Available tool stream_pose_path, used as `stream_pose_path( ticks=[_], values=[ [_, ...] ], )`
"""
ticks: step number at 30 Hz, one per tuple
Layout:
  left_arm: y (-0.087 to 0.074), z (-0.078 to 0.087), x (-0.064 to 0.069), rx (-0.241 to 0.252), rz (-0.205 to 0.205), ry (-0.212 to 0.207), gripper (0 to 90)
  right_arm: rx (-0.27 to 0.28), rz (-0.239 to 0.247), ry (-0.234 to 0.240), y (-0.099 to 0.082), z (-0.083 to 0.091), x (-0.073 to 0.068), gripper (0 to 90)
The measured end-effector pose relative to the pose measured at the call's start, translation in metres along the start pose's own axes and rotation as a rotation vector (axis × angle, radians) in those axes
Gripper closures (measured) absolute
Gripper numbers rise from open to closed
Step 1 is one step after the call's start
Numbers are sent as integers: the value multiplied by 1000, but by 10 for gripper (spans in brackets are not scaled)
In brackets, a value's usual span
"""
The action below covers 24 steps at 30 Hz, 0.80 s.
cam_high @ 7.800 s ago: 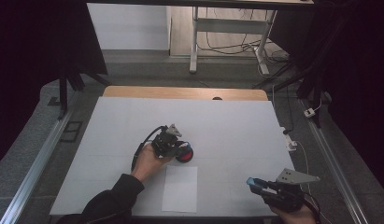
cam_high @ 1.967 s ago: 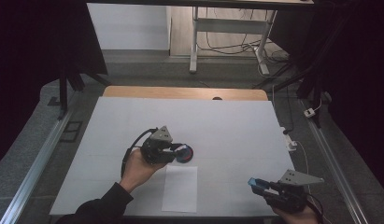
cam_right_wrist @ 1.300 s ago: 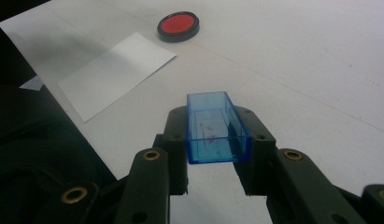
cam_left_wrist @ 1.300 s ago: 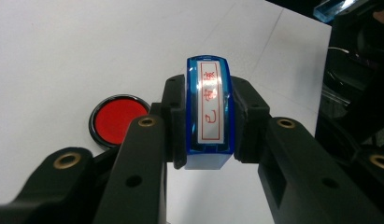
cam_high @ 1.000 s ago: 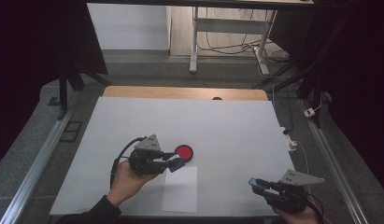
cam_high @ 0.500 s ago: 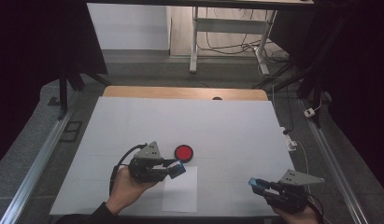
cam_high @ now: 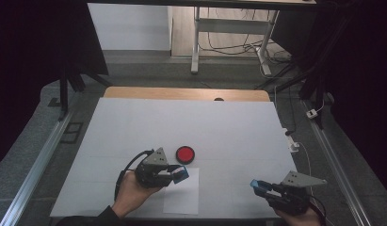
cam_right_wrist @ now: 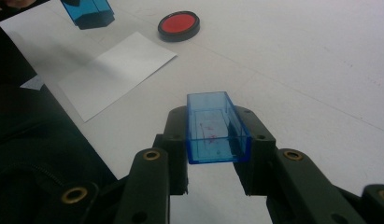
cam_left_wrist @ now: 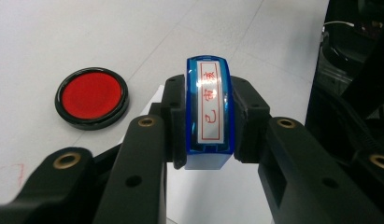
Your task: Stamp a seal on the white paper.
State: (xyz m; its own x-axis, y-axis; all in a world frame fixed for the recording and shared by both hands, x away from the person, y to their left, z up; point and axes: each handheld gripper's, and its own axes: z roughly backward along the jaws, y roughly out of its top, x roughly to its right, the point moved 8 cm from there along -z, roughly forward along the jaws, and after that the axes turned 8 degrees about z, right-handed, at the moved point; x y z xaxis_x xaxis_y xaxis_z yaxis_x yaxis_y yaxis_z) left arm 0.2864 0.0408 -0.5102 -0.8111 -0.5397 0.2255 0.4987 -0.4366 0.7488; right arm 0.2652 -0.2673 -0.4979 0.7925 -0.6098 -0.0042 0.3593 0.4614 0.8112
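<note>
My left gripper (cam_high: pixel 180 173) is shut on a blue stamp (cam_high: pixel 183 173), whose label with red characters (cam_left_wrist: pixel 209 102) faces its camera. It hovers over the far edge of a white paper sheet (cam_high: pixel 181 195). A round red ink pad (cam_high: pixel 185 154) in a black rim lies just beyond it, and sits left of the jaws in the left gripper view as the ink pad (cam_left_wrist: pixel 92 96). My right gripper (cam_high: pixel 260 186), near the table's front right, is shut on the stamp's clear blue cap (cam_right_wrist: pixel 216 126), which is hollow with its open side up.
In the right gripper view, the paper sheet (cam_right_wrist: pixel 116 72), the ink pad (cam_right_wrist: pixel 179 24) and the stamp (cam_right_wrist: pixel 89 11) lie farther off to the left. The white table top (cam_high: pixel 229 127) has a wooden strip (cam_high: pixel 181 93) at its far edge. Metal rails (cam_high: pixel 36 165) run along both sides.
The left hand has drawn the stamp back a little from the ink pad toward the near edge, over the paper. The right gripper has stayed in place.
</note>
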Motion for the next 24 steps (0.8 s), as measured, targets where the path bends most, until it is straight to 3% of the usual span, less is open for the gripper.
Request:
stream_pose_path(
  ticks=[10, 24],
  values=[
    [-7, -14, 2, -32, -29, 16, 698, -3, 0, 0, 0, 0, 0, 689],
    [-15, -30, -3, -67, -30, 26, 698, -4, 2, 2, -1, 0, 0, 689]
  ],
)
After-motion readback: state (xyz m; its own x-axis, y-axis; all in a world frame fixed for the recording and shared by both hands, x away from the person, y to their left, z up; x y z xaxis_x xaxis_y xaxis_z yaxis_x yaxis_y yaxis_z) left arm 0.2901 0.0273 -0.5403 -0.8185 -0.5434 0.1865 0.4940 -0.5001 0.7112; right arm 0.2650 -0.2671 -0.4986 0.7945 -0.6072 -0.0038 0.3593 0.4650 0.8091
